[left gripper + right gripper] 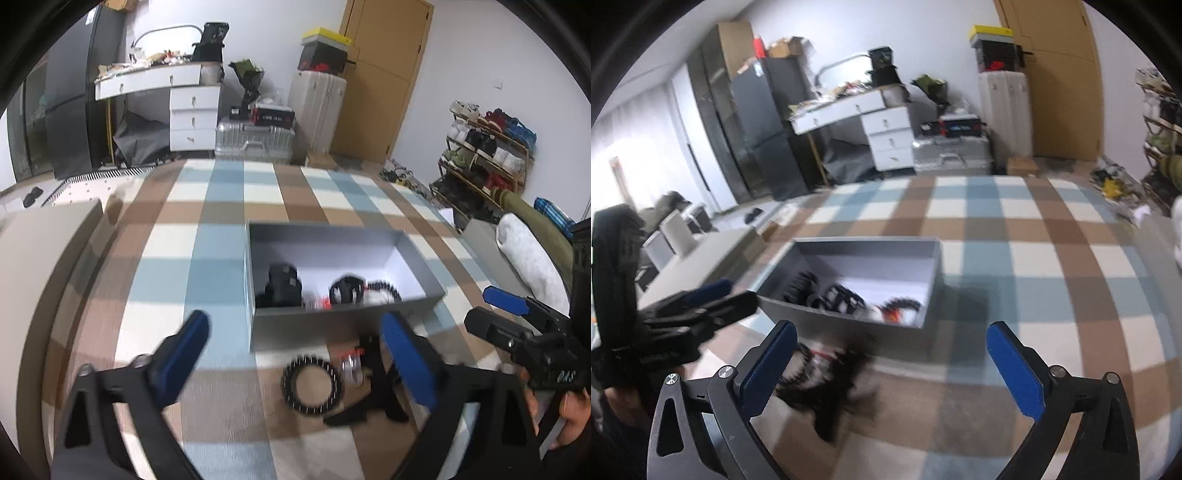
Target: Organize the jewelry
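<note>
Grey box [314, 332] sits on the checked bed cover [207, 229], already holding a few dark pieces. Left gripper [299, 354] jaws wide apart, empty; right gripper [894, 365] likewise, nothing between the pads. Loose pile lies just short of the box at 6 o'clock: beaded black bracelet [312, 386] plus a black strap tangle [369, 384], blurred. Looks light, floppy, snag-prone; beads probably slippery. I'd pinch the bracelet across its ring at the 9 o'clock edge, clear of the straps.
</note>
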{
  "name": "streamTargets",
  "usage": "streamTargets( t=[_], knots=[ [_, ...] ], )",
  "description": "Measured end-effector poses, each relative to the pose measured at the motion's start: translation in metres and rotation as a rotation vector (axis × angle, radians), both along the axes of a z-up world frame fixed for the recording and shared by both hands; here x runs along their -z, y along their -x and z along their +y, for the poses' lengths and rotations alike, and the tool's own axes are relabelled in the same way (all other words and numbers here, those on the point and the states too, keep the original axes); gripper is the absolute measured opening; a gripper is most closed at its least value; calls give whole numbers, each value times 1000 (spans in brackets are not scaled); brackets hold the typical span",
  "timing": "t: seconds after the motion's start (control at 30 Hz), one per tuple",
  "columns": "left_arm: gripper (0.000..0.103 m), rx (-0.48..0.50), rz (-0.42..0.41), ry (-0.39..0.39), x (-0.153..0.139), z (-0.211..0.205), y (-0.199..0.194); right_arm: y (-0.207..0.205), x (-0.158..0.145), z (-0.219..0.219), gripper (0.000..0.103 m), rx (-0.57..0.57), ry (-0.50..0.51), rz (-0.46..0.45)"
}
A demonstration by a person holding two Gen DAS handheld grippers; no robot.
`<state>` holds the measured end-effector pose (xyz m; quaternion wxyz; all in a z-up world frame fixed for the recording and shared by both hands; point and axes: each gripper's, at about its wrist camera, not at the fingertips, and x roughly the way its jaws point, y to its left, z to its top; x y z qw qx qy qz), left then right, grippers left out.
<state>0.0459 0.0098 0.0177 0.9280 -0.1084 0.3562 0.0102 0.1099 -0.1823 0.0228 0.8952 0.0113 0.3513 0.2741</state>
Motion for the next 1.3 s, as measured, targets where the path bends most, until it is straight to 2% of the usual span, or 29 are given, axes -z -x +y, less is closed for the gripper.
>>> streamTargets(
  t=[0.2, 0.4, 0.73, 1.3],
  knots=[
    [102, 1, 15, -20, 10, 2, 14, 6, 17, -4, 103, -18, -8, 91],
    [102, -16, 42, 9, 18, 8, 20, 14, 31, 12, 103, -69, 26, 125],
    [102, -35, 92, 19, 31, 12, 30, 27, 47, 46, 103, -168, 166, 102],
    [102, -45, 117, 16, 37, 14, 34, 25, 60, 76, 103, -241, 288, 83]
  ],
)
